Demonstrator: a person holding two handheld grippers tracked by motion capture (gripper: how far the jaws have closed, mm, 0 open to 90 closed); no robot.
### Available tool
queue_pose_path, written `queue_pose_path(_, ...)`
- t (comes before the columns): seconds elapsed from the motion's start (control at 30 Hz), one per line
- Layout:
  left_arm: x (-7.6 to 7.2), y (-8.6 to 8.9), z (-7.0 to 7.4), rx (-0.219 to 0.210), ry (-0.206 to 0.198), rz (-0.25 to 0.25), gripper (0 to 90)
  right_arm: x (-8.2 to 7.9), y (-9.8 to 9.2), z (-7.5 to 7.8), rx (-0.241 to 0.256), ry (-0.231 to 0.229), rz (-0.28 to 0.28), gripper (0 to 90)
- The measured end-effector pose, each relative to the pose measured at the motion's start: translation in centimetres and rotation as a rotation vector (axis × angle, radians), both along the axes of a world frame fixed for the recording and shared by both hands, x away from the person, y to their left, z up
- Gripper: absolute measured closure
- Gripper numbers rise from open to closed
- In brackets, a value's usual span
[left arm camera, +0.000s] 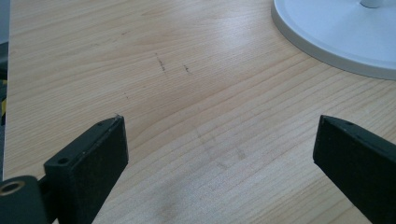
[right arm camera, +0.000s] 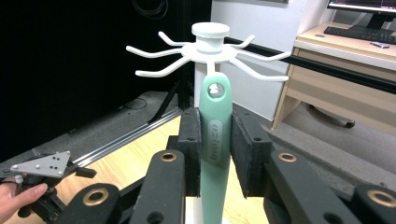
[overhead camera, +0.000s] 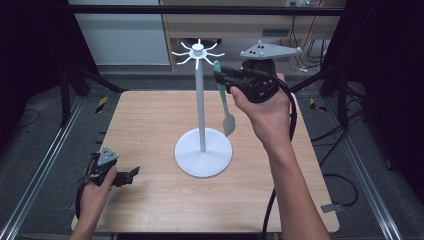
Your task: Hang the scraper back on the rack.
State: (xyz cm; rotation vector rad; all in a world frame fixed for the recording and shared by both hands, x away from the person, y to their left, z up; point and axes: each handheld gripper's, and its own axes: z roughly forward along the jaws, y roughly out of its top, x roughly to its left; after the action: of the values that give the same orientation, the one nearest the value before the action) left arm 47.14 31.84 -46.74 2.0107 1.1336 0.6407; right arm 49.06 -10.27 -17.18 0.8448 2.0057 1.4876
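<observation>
A white rack [overhead camera: 201,115] with a round base and several hook arms at its top [right arm camera: 211,46] stands mid-table. My right gripper [overhead camera: 220,75] is raised beside the rack's top, shut on the handle of a green spatula [overhead camera: 224,100], whose blade hangs down. In the right gripper view the spatula's handle [right arm camera: 215,135] sits clamped between the jaws, its hanging hole just below a hook arm. My left gripper [overhead camera: 131,174] rests low at the table's front left, open, with bare wood between its jaws [left arm camera: 219,154].
The rack's wide base [left arm camera: 336,32] lies to the right of my left gripper. The wooden table [overhead camera: 150,125] is edged by metal rails. A desk and cables stand beyond the far edge.
</observation>
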Motion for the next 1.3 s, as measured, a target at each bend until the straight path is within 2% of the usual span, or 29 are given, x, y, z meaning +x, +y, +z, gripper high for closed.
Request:
queue_pose_path(0.77,0.0,0.0,0.0,0.001,0.001,-0.002,2.9,1.0,0.9,-0.1,-0.021,0.012,0.0,74.7)
queue_pose_path(0.97,0.0,0.0,0.0,0.003,-0.002,-0.004,2.9,1.3,1.1,-0.2,-0.006,0.019,0.009,74.6)
queue_pose_path(1.3,0.0,-0.1,0.0,0.005,0.004,-0.006,2.9,1.4,1.5,-0.4,-0.01,0.008,-0.001,74.5)
